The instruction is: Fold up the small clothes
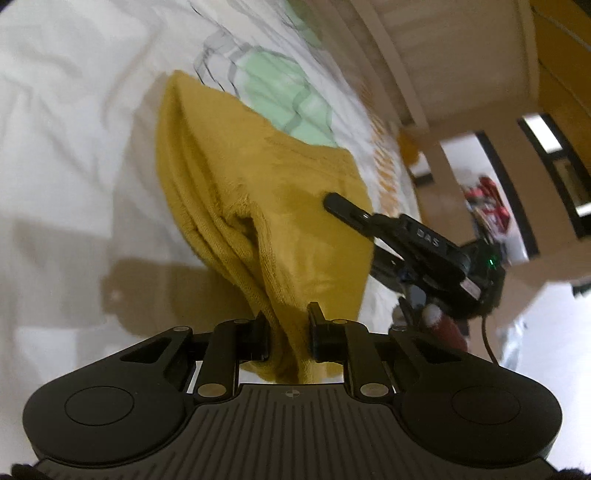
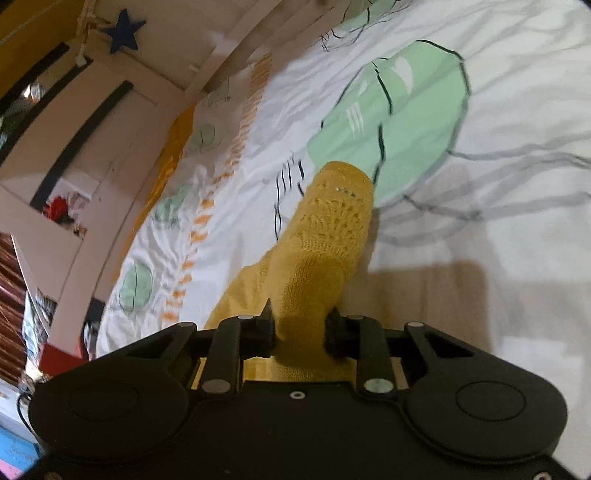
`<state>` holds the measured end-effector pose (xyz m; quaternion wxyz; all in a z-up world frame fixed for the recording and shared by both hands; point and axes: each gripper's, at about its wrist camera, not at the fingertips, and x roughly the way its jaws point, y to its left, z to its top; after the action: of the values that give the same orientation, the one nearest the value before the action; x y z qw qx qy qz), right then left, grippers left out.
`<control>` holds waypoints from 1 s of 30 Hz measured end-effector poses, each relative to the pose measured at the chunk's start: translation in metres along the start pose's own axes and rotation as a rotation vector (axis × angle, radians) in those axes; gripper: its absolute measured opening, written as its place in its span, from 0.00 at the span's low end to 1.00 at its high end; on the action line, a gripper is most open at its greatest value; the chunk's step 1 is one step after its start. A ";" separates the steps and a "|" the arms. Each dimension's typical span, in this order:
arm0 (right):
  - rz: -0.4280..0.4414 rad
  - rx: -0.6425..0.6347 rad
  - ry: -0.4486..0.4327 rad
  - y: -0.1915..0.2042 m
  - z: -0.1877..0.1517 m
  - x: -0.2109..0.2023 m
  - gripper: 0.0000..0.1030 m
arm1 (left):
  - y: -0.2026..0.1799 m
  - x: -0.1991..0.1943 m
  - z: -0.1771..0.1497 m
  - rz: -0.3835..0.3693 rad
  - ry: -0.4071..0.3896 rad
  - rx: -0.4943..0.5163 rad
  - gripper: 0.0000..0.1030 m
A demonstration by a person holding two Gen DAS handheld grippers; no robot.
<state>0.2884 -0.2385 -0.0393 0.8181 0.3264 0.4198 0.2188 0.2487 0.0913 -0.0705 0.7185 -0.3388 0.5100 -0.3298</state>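
A small mustard-yellow knitted garment [image 1: 266, 192] hangs lifted above a white bedsheet. My left gripper [image 1: 289, 332] is shut on its near edge, with the cloth bunched between the fingers. My right gripper [image 2: 300, 330] is shut on another part of the same garment [image 2: 325, 236], whose lace-knit end hangs forward over the sheet. In the left wrist view the right gripper [image 1: 334, 203] reaches in from the right, with one finger against the cloth.
The white bedsheet [image 2: 498, 184] carries green shapes [image 2: 399, 114] and orange marks. A pale wooden bed rail [image 1: 402, 55] runs along the far side. Beyond it are cupboards and shelves [image 1: 491, 206]. A dark blue star [image 2: 123, 31] hangs on the wall.
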 end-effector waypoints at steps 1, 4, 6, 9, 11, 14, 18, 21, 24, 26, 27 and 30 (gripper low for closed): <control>-0.009 0.005 0.007 0.001 -0.008 -0.009 0.35 | -0.004 -0.003 -0.009 -0.006 0.012 0.006 0.17; -0.043 0.039 0.029 0.001 -0.037 -0.036 0.35 | -0.012 -0.009 -0.041 -0.023 0.057 0.005 0.17; -0.064 0.059 0.041 0.002 -0.052 -0.049 0.35 | -0.015 -0.011 -0.058 -0.017 0.074 0.006 0.17; -0.127 0.043 0.038 0.006 -0.072 -0.064 0.37 | -0.017 -0.016 -0.079 0.049 0.064 0.046 0.17; -0.226 -0.027 0.004 0.009 -0.080 -0.071 0.39 | -0.015 -0.017 -0.089 0.138 0.030 0.075 0.18; -0.430 -0.148 -0.043 0.005 -0.082 -0.071 0.55 | -0.013 -0.012 -0.097 0.346 -0.007 0.173 0.22; -0.400 -0.099 -0.101 0.000 -0.079 -0.079 0.58 | -0.023 -0.009 -0.105 0.428 -0.054 0.296 0.24; -0.381 -0.166 -0.143 0.010 -0.081 -0.085 0.65 | -0.043 -0.020 -0.115 0.497 -0.119 0.407 0.23; -0.353 -0.226 -0.174 0.017 -0.085 -0.089 0.77 | -0.069 -0.035 -0.120 0.526 -0.222 0.516 0.23; -0.349 -0.258 -0.178 0.019 -0.094 -0.095 0.80 | -0.081 -0.040 -0.123 0.542 -0.270 0.575 0.28; -0.347 -0.272 -0.171 0.021 -0.094 -0.092 0.87 | -0.086 -0.038 -0.120 0.553 -0.284 0.599 0.31; -0.344 -0.301 -0.161 0.025 -0.094 -0.083 0.93 | -0.092 -0.023 -0.103 0.572 -0.304 0.606 0.37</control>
<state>0.1622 -0.2407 -0.0171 0.9136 0.1409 0.3652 0.1097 0.1322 0.0441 -0.0084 0.9146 -0.0030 0.3521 -0.1989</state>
